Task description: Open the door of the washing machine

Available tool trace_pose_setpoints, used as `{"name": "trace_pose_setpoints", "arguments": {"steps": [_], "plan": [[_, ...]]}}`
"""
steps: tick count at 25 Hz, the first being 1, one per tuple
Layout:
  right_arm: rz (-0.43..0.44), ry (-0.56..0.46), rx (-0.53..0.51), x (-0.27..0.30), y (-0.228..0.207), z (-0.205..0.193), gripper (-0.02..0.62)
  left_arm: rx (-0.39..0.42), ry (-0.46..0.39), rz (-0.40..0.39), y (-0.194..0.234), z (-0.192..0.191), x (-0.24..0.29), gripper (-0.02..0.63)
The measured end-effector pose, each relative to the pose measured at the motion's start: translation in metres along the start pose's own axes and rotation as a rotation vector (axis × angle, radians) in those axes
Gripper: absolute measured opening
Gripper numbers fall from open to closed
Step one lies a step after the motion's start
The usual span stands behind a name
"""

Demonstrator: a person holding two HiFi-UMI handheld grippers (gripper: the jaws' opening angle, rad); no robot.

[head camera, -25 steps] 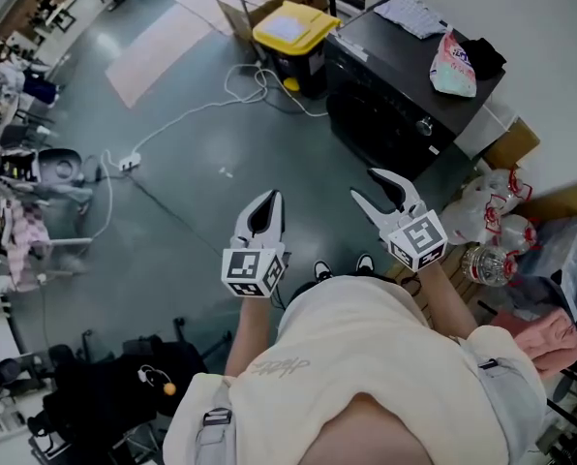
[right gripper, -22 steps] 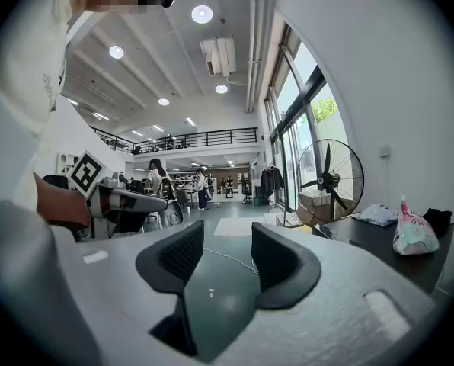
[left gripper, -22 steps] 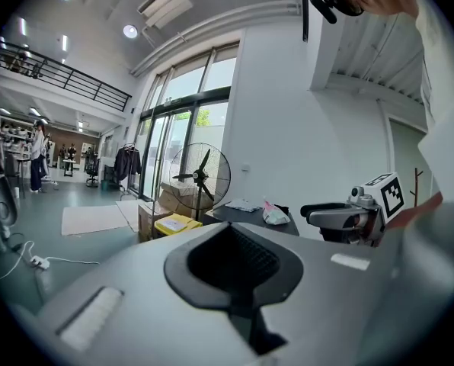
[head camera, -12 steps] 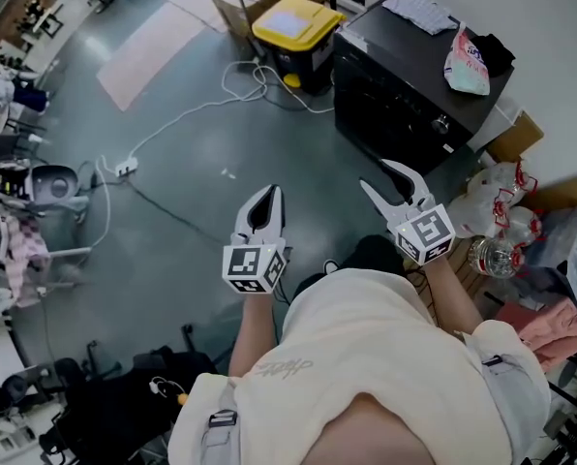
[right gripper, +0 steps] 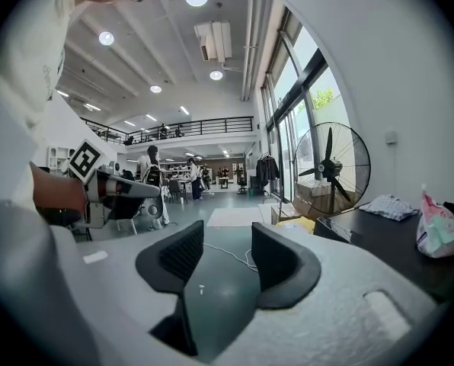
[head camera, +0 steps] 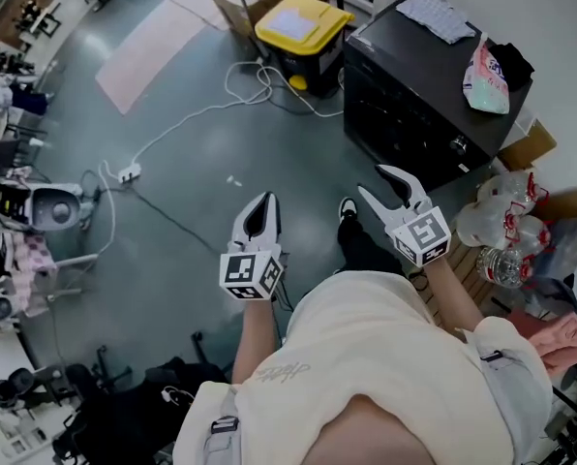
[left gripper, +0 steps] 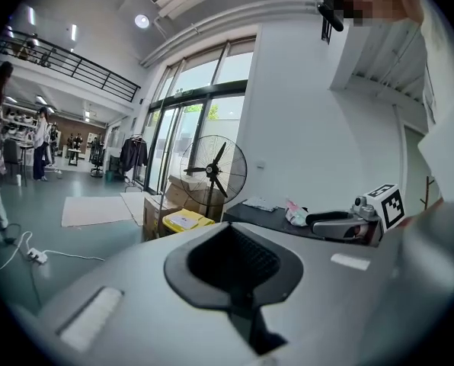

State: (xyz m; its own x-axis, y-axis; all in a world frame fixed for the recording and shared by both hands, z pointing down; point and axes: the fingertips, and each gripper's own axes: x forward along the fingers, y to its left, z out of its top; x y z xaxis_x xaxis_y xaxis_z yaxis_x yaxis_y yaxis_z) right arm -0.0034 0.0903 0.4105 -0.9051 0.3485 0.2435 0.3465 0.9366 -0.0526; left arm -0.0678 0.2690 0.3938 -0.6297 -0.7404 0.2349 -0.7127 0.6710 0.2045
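The black washing machine [head camera: 419,95] stands at the upper right of the head view, its front door [head camera: 400,129] shut and facing the floor space before me. It also shows low in the left gripper view as the washing machine [left gripper: 266,213], and at the right edge of the right gripper view as the washing machine [right gripper: 379,239]. My left gripper [head camera: 265,200] is shut and empty, held over bare floor well to the left of the machine. My right gripper [head camera: 372,180] is open with nothing between its fingers, a short way in front of the door and apart from it.
A paper sheet [head camera: 440,13] and a pink-green bag [head camera: 489,66] lie on the machine's top. A yellow-lidded bin [head camera: 298,29] and cardboard boxes stand left of it. A cable with a power strip [head camera: 126,172] crosses the floor. Plastic bags and bottles [head camera: 501,235] crowd the right. A standing fan [left gripper: 213,170] is behind.
The person has stepped toward the washing machine, with one foot now forward between the grippers. Both grippers came closer to the machine. Their jaws have not changed.
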Motion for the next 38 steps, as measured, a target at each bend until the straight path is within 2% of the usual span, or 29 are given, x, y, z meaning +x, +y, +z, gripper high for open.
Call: {"name": "trace_pose_setpoints", "arguments": {"steps": [7, 13, 21, 25, 30, 38], "plan": [[0.034, -0.042, 0.021, 0.079, -0.068, 0.024, 0.198, 0.046, 0.043, 0.005, 0.037, 0.034, 0.085, 0.014], [0.014, -0.052, 0.044, 0.119, -0.123, 0.028, 0.198, 0.074, 0.068, -0.04, 0.047, 0.056, 0.166, 0.014], [-0.029, -0.029, 0.069, 0.15, -0.179, 0.024, 0.198, 0.115, 0.088, -0.134, 0.04, 0.067, 0.244, 0.014], [-0.076, -0.024, 0.081, 0.166, -0.204, 0.023, 0.198, 0.104, 0.09, -0.172, 0.051, 0.071, 0.279, 0.014], [-0.152, -0.019, 0.074, 0.192, -0.233, 0.03, 0.198, 0.13, 0.075, -0.233, 0.073, 0.087, 0.326, 0.014], [-0.421, -0.003, 0.084, 0.238, -0.267, 0.046, 0.199, 0.201, 0.076, -0.474, 0.116, 0.119, 0.407, 0.014]]}}
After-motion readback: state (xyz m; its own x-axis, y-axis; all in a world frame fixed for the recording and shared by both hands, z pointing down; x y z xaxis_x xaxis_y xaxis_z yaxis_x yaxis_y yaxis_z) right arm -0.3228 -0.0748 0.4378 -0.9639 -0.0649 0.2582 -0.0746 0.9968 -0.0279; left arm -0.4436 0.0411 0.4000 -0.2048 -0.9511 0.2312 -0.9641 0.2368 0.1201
